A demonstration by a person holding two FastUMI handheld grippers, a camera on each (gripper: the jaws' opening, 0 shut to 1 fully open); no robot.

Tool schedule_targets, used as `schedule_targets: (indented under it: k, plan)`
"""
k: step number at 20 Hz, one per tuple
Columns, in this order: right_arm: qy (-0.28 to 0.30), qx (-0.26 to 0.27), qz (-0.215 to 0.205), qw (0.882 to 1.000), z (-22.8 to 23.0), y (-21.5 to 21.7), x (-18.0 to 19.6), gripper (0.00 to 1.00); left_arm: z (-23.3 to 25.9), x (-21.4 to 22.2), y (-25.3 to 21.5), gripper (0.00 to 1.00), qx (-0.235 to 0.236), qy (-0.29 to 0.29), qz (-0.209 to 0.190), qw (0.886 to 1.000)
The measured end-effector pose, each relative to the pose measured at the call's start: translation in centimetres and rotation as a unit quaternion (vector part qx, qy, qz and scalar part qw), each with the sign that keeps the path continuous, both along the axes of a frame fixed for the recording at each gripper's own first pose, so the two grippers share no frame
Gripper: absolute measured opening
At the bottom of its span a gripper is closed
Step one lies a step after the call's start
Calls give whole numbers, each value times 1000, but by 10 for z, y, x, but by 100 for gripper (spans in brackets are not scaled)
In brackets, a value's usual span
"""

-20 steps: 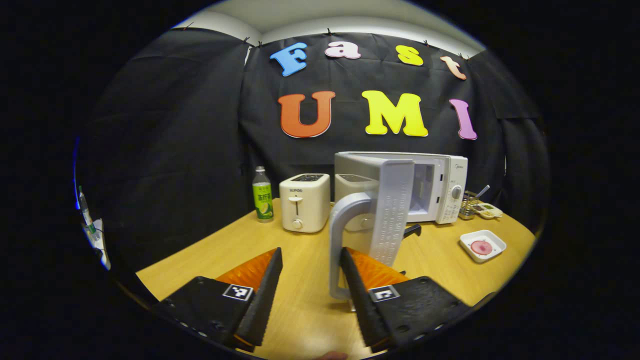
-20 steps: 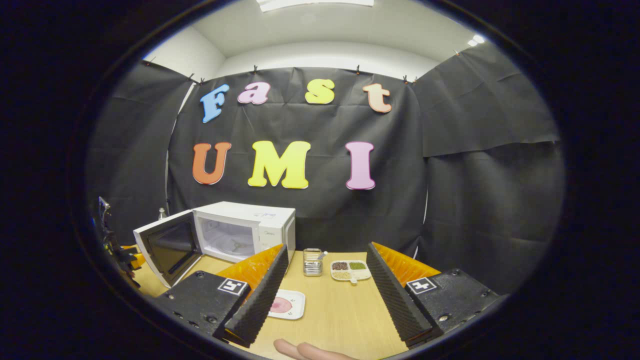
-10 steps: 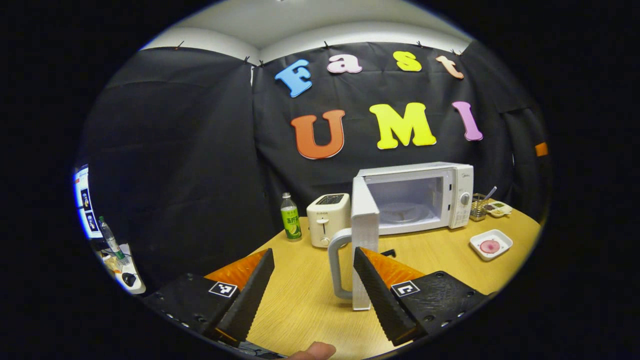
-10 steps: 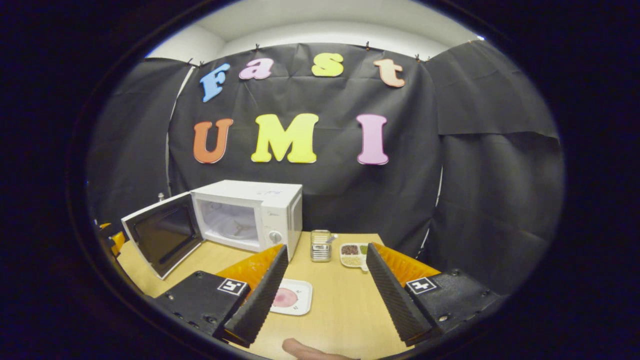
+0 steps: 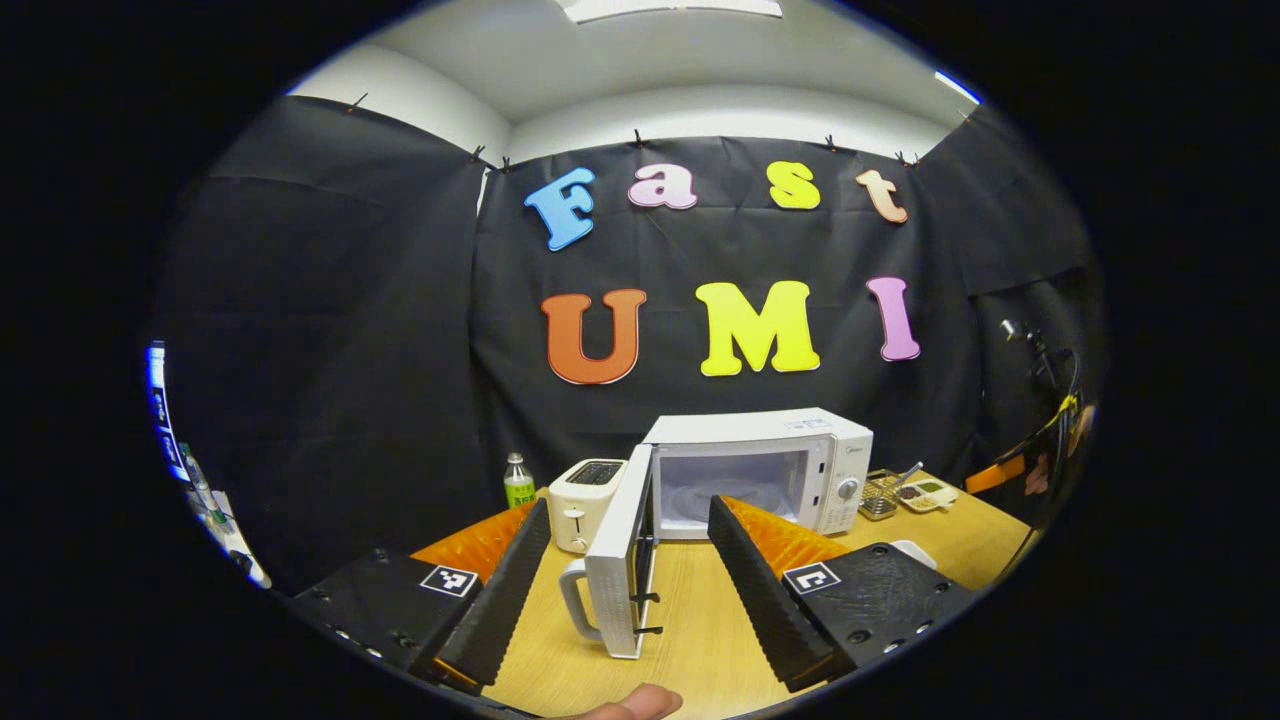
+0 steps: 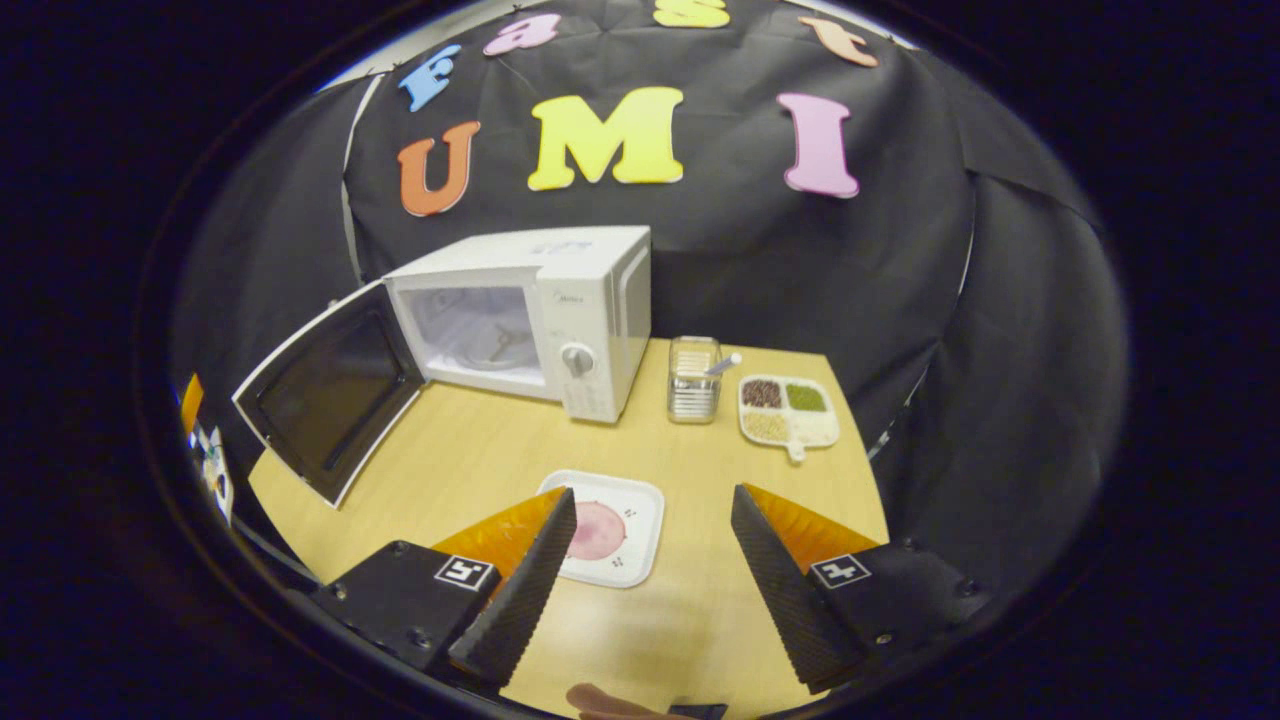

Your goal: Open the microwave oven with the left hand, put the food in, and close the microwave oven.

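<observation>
Wooden table (image 6: 480, 460) against black cloth wall (image 6: 900, 250), microwave (image 6: 560, 300) door agape; both tongs (image 5: 628, 590) (image 6: 648, 575) wide apart, empty.

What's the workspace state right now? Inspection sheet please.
Surface: wooden table, no spills seen.
Job's things: microwave door swung wide open, cavity empty; food plate not yet picked up, flat on the table in front of the microwave.
Clutter: toaster and green bottle left of the microwave; glass holder and sectioned dish to its right.
Grippers: left gripper open, clear of the door handle; right gripper open above the plate, holding nothing.
Cables: wires at the booth's right edge.
Surroundings: black cloth walls, ceiling light on.
</observation>
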State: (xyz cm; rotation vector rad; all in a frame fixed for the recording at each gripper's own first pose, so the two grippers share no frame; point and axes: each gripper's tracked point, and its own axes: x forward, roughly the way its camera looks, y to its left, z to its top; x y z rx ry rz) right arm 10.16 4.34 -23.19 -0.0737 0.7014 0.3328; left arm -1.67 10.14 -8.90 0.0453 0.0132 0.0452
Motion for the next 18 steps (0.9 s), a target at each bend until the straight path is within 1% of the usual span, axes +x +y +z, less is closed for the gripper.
schedule_targets:
  k: [1, 2, 3, 4, 5, 6, 7, 8, 10, 11, 12, 13, 14, 15, 16, 17, 18]
  plan:
    - [24, 4, 5, 1000, -13, 4, 5, 91, 2, 0, -9, 95, -2, 4, -7, 1000]
    - [47, 7, 6, 999, -26, 5, 11, 97, 6, 2, -16, 95, -3, 1, -14, 1000]
    - [69, 7, 6, 998, -39, 5, 16, 96, 10, 2, -23, 95, -4, -2, -20, 1000]
    - [89, 3, 6, 996, -54, 5, 23, 87, 11, 4, -30, 95, -2, -3, -25, 1000]
    - [110, -4, 7, 994, -69, 3, 28, 90, 12, 5, -34, 95, 3, -4, -26, 1000]
    - [130, -8, 3, 991, -83, -1, 33, 88, 12, 6, -36, 95, 4, -2, -25, 1000]
    - [150, -9, -3, 989, -97, -3, 38, 73, 12, 8, -38, 95, 3, -1, -25, 1000]
    - [167, -9, -3, 986, -110, -3, 41, 81, 12, 8, -40, 95, 0, 0, -27, 1000]
    - [198, -3, -4, 980, -131, 0, 45, 76, 10, 9, -42, 95, -7, 3, -28, 1000]
    - [214, 2, -1, 977, -140, 3, 46, 60, 8, 10, -42, 95, -9, 6, -27, 1000]
    - [231, 8, 5, 973, -147, 7, 44, 58, 7, 11, -39, 95, -10, 8, -24, 1000]
    - [242, 20, 10, 970, -151, 12, 44, 65, 5, 13, -37, 95, -11, 11, -21, 1000]
    - [254, 27, 14, 967, -158, 17, 45, 52, 6, 13, -35, 95, -11, 11, -18, 1000]
    - [275, 31, 16, 961, -161, 17, 41, 54, 8, 13, -33, 95, -9, 8, -14, 1000]
    - [290, 28, 12, 957, -166, 18, 40, 36, 8, 13, -32, 95, -8, 6, -13, 1000]
    - [309, 18, 17, 951, -173, 16, 38, 23, 9, 12, -33, 95, -8, 4, -15, 1000]
    - [307, 17, 22, 951, -168, 14, 40, 30, 10, 12, -34, 95, -10, 0, -16, 1000]
